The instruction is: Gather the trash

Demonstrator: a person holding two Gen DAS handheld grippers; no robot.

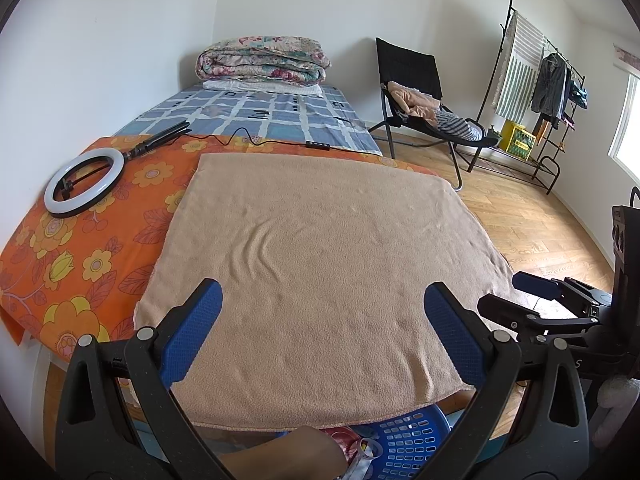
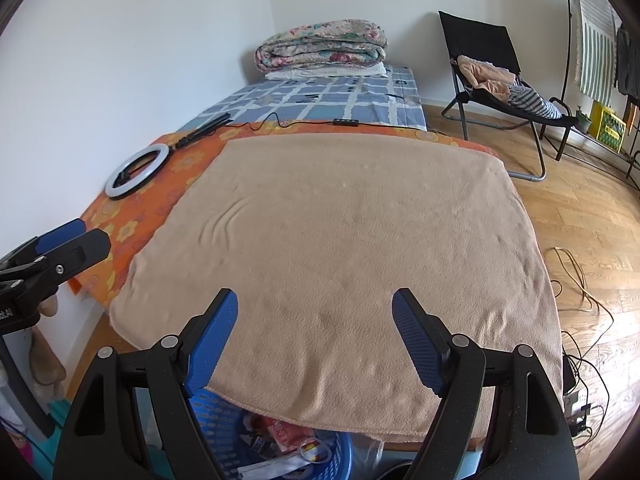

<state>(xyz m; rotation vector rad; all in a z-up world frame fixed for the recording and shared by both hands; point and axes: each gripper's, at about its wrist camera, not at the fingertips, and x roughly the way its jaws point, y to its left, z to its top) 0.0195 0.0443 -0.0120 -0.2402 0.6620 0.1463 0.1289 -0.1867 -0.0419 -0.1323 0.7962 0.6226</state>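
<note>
A blue perforated plastic basket [image 1: 404, 440] stands below the near edge of the bed, also in the right wrist view [image 2: 224, 412]. It holds trash: red wrappers [image 2: 286, 432] and a round tape-like piece [image 2: 316, 454]. My left gripper [image 1: 322, 294] is open and empty above the tan blanket [image 1: 320, 264]. My right gripper [image 2: 314, 304] is open and empty above the same blanket [image 2: 340, 240]. The right gripper also shows at the right edge of the left wrist view [image 1: 536, 292]; the left gripper also shows at the left edge of the right wrist view [image 2: 60, 240].
An orange flowered sheet [image 1: 80, 240] holds a ring light [image 1: 84, 182] with its cable. Folded quilts [image 1: 262, 60] lie at the bed's far end. A black folding chair [image 1: 416, 92] with clothes, a clothes rack [image 1: 540, 80] and floor cables [image 2: 580, 280] are on the right.
</note>
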